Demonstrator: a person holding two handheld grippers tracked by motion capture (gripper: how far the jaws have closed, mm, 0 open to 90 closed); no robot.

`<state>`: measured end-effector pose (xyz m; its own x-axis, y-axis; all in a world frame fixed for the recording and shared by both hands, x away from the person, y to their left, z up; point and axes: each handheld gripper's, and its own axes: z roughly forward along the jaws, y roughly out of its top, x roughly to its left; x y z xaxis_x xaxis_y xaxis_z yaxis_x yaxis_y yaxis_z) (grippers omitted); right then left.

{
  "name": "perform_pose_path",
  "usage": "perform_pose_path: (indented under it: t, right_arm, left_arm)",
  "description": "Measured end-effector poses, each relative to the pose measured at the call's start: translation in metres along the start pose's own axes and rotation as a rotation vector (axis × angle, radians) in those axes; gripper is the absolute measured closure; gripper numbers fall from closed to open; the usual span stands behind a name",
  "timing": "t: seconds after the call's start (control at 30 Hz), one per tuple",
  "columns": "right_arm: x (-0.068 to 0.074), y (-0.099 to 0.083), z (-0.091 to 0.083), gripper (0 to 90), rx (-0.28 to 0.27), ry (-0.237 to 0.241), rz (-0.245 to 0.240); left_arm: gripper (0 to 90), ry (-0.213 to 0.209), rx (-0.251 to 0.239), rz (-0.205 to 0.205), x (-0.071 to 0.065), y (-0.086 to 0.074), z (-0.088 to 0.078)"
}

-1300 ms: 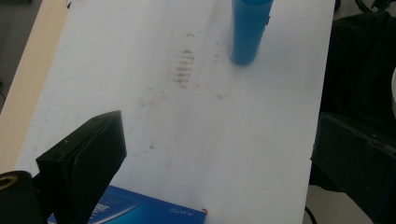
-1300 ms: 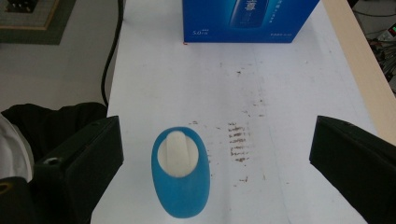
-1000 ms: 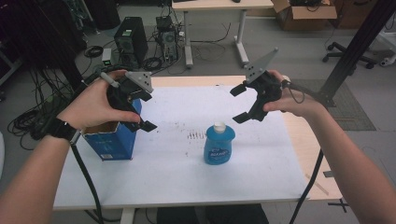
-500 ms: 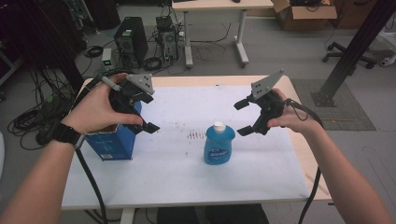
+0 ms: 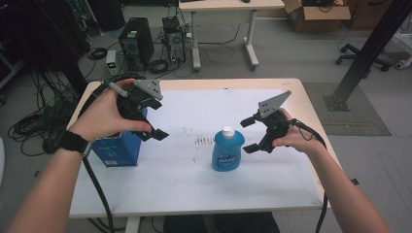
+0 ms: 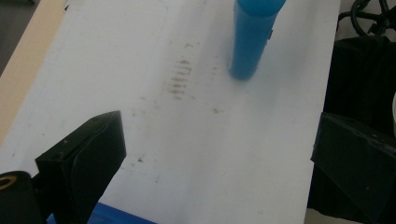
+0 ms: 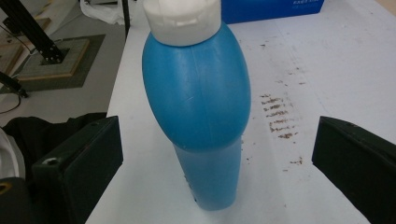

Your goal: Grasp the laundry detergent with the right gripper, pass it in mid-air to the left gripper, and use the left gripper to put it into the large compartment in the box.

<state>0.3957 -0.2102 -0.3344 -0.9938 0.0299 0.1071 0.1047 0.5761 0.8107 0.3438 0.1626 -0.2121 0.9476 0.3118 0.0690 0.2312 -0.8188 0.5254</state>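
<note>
right gripper closes in on the bottle

while the left gripper point(image 5: 154, 119) hangs over the box point(image 5: 118, 146) much as it did a second ago, the right gripper point(image 5: 248, 134) has dropped and come in from the far right edge, and now sits just beside the bottle point(image 5: 228, 149), jaws wide apart and not touching it. the left jaws stand apart too, holding nothing.

the bottle stands upright near the middle of the table point(image 5: 194, 194), well clear of every edge, with bare white top on all sides; a patch of brown marks point(image 5: 204, 141) lies just to its left. the box stands near the left edge, well apart from the bottle.

from the right gripper view the bottle point(image 7: 198, 107) sits between the two jaws with room on each side, its white cap point(image 7: 181, 18) at the top and the box point(image 7: 271, 8) far behind. the left gripper view looks down on the marks point(image 6: 180, 79) and the bottle's lower body point(image 6: 250, 39) farther off.
</note>
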Motion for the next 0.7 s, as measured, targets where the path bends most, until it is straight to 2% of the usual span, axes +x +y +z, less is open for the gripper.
perform_pose_path:
  t: [0.37, 0.7]
  right_arm:
    - [0.001, -0.011, 0.019, 2.2, -0.011, 0.013, 0.008]
    - [0.003, -0.015, 0.037, 3.8, -0.046, 0.018, 0.012]
  left_arm:
    - [3.3, -0.005, -0.006, 0.005, 0.0, 0.0, 0.0]
    - [3.3, -0.005, -0.014, 0.005, 0.0, 0.001, 0.0]
